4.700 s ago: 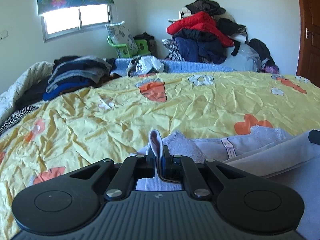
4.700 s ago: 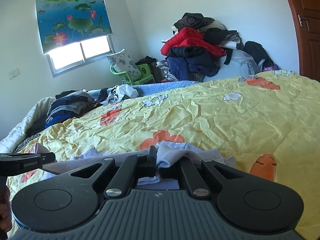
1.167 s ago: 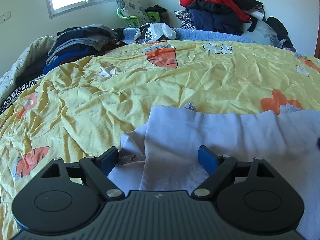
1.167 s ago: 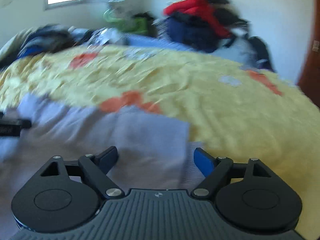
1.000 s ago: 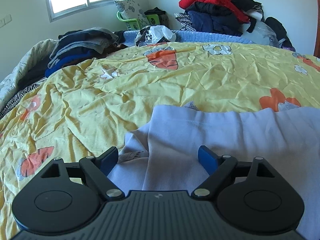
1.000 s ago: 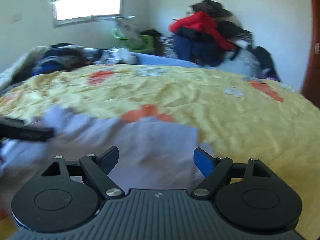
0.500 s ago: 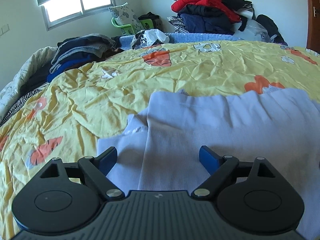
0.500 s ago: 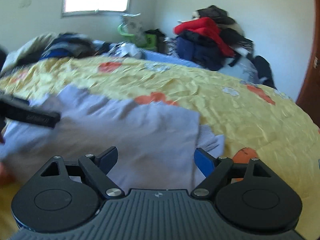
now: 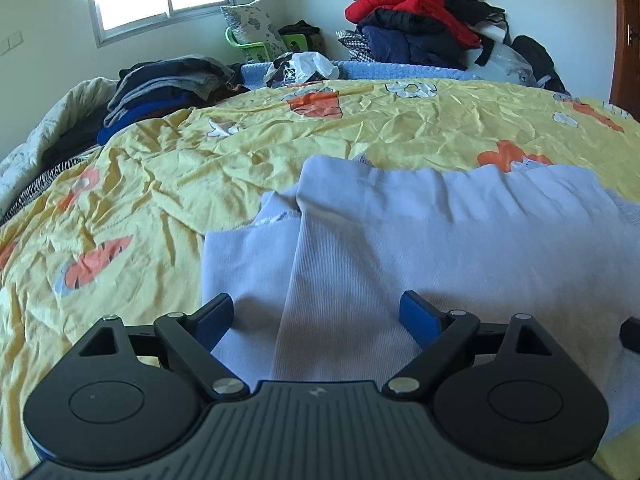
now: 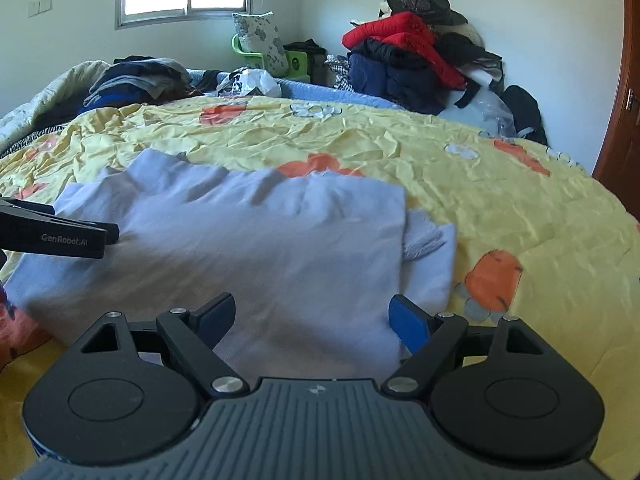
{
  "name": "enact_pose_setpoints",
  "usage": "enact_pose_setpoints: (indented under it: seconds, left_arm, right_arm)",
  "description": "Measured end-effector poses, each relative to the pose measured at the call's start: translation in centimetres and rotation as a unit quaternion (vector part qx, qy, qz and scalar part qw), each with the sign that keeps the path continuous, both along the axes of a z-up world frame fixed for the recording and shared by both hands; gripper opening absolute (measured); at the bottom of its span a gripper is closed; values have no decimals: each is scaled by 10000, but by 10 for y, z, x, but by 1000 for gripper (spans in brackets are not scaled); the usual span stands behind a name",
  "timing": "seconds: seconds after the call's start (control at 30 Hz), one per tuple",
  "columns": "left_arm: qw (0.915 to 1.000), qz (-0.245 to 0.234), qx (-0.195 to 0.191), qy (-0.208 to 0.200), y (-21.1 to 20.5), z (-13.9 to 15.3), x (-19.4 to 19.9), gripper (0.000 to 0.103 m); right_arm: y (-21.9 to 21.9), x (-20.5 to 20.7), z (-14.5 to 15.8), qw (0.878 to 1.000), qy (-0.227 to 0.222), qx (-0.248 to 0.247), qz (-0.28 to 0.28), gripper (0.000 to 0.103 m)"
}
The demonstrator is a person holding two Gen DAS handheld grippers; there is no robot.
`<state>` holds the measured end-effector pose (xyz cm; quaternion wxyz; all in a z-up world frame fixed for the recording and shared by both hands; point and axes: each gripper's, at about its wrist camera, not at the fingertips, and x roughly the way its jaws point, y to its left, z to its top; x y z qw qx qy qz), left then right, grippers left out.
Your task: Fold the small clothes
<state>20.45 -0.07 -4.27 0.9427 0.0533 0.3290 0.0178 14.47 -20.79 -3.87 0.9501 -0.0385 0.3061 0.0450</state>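
A pale lavender garment (image 9: 420, 232) lies folded over on the yellow bedspread (image 9: 200, 168), its top layer covering a lower layer that sticks out at the left. My left gripper (image 9: 316, 312) is open and empty, just above the garment's near left part. In the right wrist view the same garment (image 10: 256, 240) lies flat, with a lower layer showing at its right edge. My right gripper (image 10: 310, 314) is open and empty over the garment's near right part. The left gripper's finger (image 10: 60, 234) shows at that view's left edge.
A stack of folded dark clothes (image 9: 160, 88) sits at the bed's far left. A heap of red, navy and black clothes (image 9: 420, 28) is piled against the far wall. A green chair with a pillow (image 9: 256, 36) stands under the window. A wooden door (image 10: 624, 100) is at the right.
Both grippers let go of the garment's edges after carrying them over; the garment now lies folded flat. Both grippers have pulled back a little toward me and stay open.
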Motion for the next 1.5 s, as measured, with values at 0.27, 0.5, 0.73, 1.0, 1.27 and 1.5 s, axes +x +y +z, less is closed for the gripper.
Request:
enact_pose_setpoints:
  seconds: [0.27,0.5,0.73,1.0,1.27,1.5]
  left_arm:
    - [9993,187,-62,-312,0,-9,-17,97]
    - [9992,178,-82,-339,1,-10,-19,99]
    - [9992,78,-364,-166,7,-7,-43,99]
    - [9973,78,-734,-17,21,-13,-79,99]
    - [9979,41,-652,12,27,-15,-101,99]
    - [9990,-21,-453,-32,28,-20,-118,100]
  right_arm:
    - [6,-10,-9,9998,68,128,-141,93]
    - [10,-18,-17,9995,96,213,-224,99]
    - [2,-32,-16,9980,230,440,-398,101]
    - [2,-54,-20,9975,292,473,-438,103]
    - [7,-70,-22,9983,292,272,-426,103]
    - [9,-81,-24,9984,261,184,-467,103]
